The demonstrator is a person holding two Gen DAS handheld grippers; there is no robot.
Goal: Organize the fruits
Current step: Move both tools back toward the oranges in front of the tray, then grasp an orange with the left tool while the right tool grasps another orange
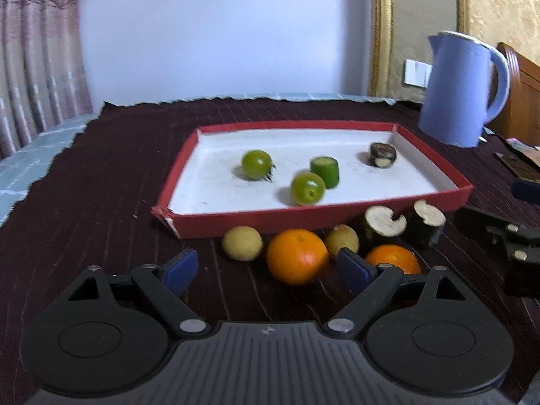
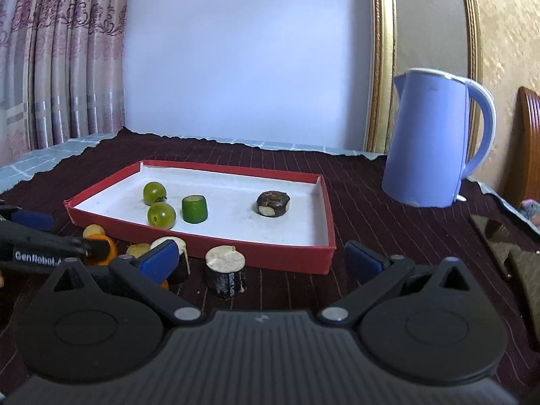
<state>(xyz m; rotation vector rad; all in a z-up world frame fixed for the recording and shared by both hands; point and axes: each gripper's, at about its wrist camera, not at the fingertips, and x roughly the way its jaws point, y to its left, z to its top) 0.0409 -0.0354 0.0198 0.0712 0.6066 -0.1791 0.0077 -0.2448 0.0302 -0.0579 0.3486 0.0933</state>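
Fruit lies in two groups on our worktop (image 1: 101, 202). Inside the red tray (image 1: 317, 217) we see two green tomatoes (image 1: 256, 164), a green cylinder piece (image 1: 325, 171) and a dark round slice (image 1: 382, 155). Just in front of its wall sit two oranges (image 1: 297, 256), two yellowish fruits (image 1: 242, 243) and two dark-skinned cut chunks (image 2: 225, 271). Our left hand-held gripper (image 1: 266, 271) and right hand-held gripper (image 2: 261, 260) are both spread, holding nothing. A blue kettle (image 2: 435, 141) stands beyond.
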